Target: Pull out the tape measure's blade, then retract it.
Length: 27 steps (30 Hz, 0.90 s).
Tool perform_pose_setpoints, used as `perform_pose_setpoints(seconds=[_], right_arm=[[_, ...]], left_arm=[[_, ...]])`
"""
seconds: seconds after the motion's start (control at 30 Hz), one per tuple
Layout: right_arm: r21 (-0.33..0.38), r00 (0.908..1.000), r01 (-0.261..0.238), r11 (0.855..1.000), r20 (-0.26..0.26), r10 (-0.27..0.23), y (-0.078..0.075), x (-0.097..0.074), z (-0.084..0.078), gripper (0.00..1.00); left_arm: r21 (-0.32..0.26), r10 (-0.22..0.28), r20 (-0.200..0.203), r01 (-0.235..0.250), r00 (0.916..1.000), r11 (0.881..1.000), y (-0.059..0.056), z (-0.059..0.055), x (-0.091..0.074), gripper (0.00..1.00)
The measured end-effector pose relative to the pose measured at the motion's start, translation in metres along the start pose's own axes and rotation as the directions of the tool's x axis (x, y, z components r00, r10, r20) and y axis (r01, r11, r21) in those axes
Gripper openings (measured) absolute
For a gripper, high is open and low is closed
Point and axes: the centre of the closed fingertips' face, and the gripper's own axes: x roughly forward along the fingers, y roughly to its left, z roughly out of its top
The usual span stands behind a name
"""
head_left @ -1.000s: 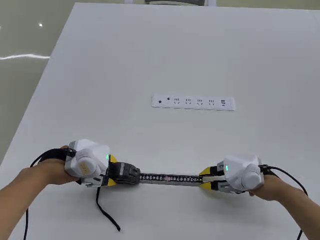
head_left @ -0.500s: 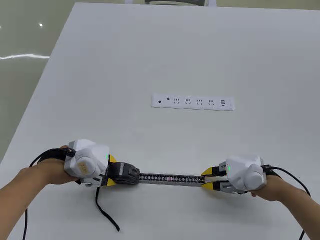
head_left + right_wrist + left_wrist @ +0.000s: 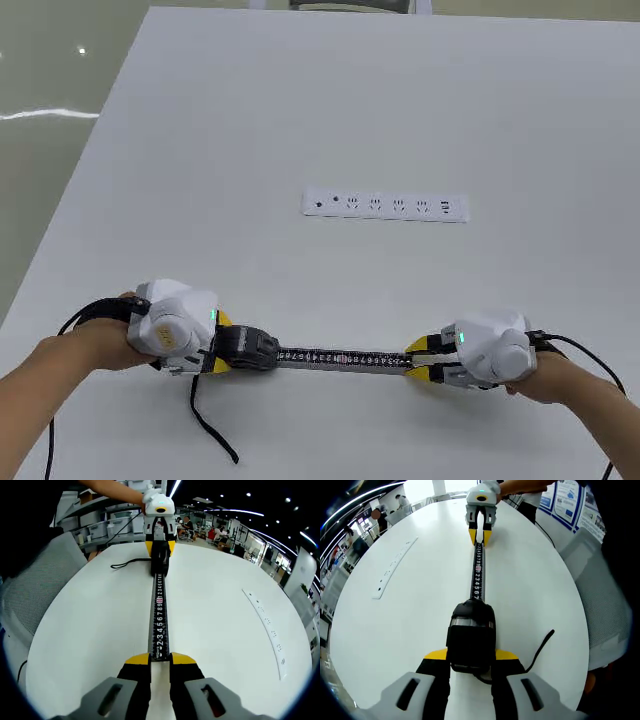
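**Black tape measure (image 3: 250, 347) with its blade (image 3: 340, 357) drawn out**

At the lower left of the head view, the left gripper (image 3: 218, 350) clamps the tape measure's case. The blade runs right over the white table (image 3: 300, 120) to the right gripper (image 3: 420, 360), closed narrow on its tip. If that pinch slips, the sprung blade would likely whip back.

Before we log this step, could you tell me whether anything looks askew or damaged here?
Nothing stands out. The blade runs straight and unkinked from the case in the left claw to the right claw; the power strip lies flat, apart from both.
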Motion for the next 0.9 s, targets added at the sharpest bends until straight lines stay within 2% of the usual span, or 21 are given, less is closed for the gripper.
perform_pose_setpoints(seconds=[0.9], right_arm=[[0.011, 0.9999, 0.003, 1.000, -0.013, -0.003, 0.000, -0.012, -0.013, 0.12]], left_arm=[[-0.002, -0.002, 0.001, 0.002, 1.0000, 1.000, 0.000, 0.001, 0.000, 0.27]])
